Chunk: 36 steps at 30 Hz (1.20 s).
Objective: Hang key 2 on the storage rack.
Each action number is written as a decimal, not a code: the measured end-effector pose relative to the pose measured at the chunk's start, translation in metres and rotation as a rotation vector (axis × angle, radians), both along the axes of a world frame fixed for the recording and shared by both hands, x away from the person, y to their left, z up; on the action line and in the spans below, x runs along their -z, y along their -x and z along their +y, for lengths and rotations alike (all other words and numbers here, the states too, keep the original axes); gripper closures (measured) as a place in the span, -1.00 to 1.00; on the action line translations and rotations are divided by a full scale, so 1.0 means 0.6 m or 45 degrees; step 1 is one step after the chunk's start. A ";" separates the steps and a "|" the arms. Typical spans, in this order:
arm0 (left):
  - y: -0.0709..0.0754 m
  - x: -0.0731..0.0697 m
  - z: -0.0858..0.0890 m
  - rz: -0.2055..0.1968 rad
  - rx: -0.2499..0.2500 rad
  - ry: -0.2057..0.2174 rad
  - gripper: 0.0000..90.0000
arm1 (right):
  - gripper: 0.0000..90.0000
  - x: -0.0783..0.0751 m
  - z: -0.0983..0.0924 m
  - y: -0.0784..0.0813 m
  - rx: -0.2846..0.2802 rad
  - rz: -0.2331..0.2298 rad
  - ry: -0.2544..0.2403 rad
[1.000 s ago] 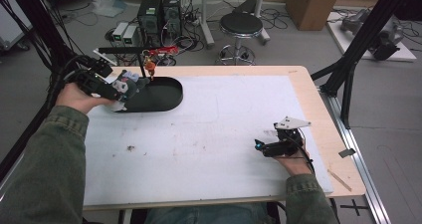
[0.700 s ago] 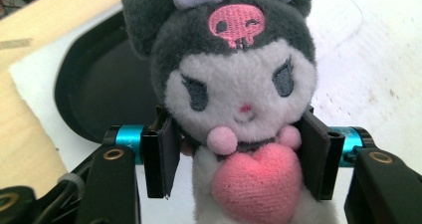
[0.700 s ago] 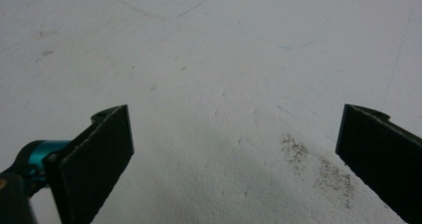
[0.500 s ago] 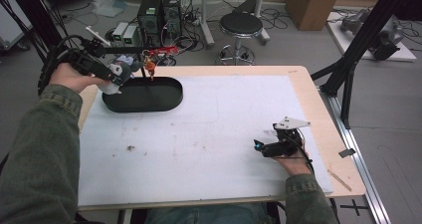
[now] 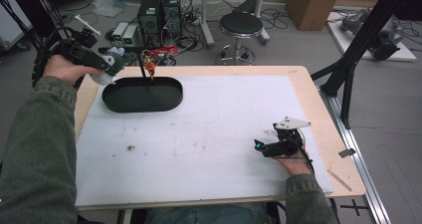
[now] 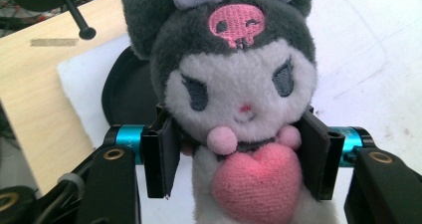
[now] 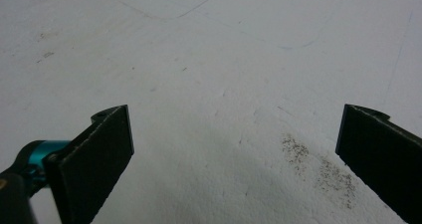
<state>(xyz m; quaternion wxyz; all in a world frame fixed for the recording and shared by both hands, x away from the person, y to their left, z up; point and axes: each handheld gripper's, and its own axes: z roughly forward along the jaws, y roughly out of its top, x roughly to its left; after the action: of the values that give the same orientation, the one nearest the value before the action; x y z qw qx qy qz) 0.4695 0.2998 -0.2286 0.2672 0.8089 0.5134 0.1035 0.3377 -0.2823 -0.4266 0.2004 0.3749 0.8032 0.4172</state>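
A plush doll [image 6: 239,79] with a dark grey hood, a white face and a pink heart is held between the pads of my left gripper [image 6: 239,154], which is shut on its body. In the high view the left gripper [image 5: 102,64] holds the plush doll [image 5: 113,65] in the air over the table's far left corner, just left of and above a black oval tray [image 5: 142,102]. My right gripper [image 5: 259,147] rests low on the white mat [image 5: 214,129] at the near right. Its jaws stand wide open with nothing between them, as the right gripper [image 7: 234,154] view shows.
A thin black post with an orange and red piece [image 5: 148,64] rises at the tray's far rim. Bare wooden table [image 5: 318,109] borders the mat. On the floor behind stand computer cases [image 5: 159,12] and a stool [image 5: 240,22]. A black frame leg [image 5: 348,69] stands right of the table.
My left hand has lifted the plush doll off the tray's left end, up and to the left past the table's corner. The right gripper has stayed put.
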 end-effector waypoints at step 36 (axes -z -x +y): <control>-0.086 0.001 0.012 -0.036 -0.147 0.019 -0.54 | -0.99 0.002 -0.006 0.018 0.024 -0.001 0.042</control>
<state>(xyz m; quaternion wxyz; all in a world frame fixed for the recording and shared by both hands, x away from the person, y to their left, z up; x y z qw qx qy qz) 0.5209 0.3070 -0.2291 0.2741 0.7744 0.5560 0.1264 0.3270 -0.2861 -0.4278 0.2108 0.3791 0.8063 0.4021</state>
